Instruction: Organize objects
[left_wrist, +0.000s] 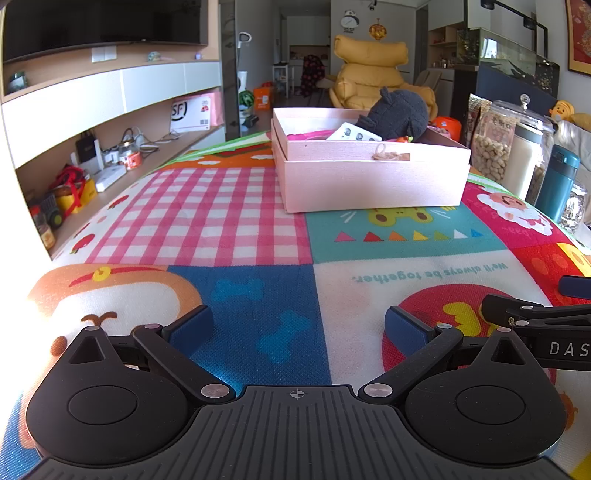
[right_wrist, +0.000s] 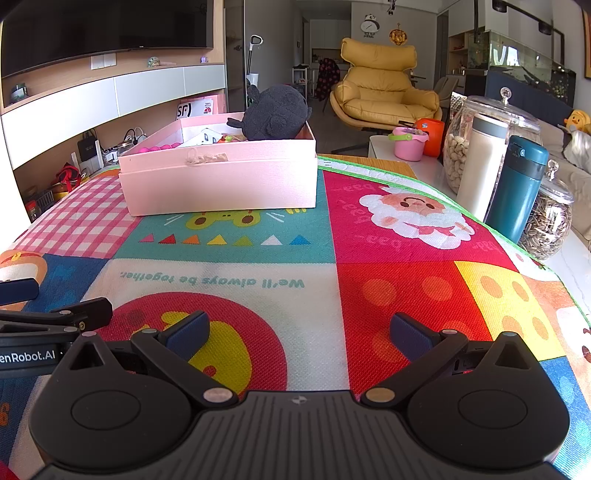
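Black tongs (left_wrist: 299, 326) (right_wrist: 300, 332) — low, level (agape)

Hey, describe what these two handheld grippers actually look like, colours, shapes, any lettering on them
Both the left gripper and right gripper look alike: matte black bodies with a ribbed centre plate, two round disc housings, angled black linkage arms with silver rivets, and dark blue finger pads. White lettering shows on their sides. No cables visible.

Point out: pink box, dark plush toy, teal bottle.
pink box (right_wrist: 221, 184), right wrist view, front wall.
dark plush toy (right_wrist: 275, 112), right wrist view, middle of body.
teal bottle (right_wrist: 515, 192), right wrist view, mid-body.
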